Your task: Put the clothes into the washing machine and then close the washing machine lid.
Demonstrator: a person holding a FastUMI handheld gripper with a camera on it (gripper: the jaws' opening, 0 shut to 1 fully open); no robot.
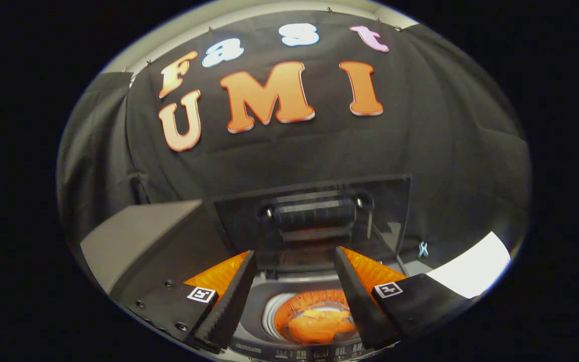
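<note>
A: Where is the gripper (294,296) right now?

B: Low in the frame, its two fingers (229,301) spread well apart with nothing clamped between them. They point over the open top of the washing machine (254,306).

A: And the clothes?

B: The clothes (319,324), an orange bundle, lie down inside the drum (274,311), seen at the bottom centre of the frame in the gap between the fingers.

A: What about the lid?

B: The lid (314,221) stands raised, just beyond the fingertips in the lower middle of the frame. It is a dark, see-through panel with a ribbed handle (314,211) across it.

A: Anything around the machine?

B: A grey box-like surface (143,236) sits at the lower left, and a bright white patch (475,271) shows at the lower right. I cannot tell what either is.
</note>
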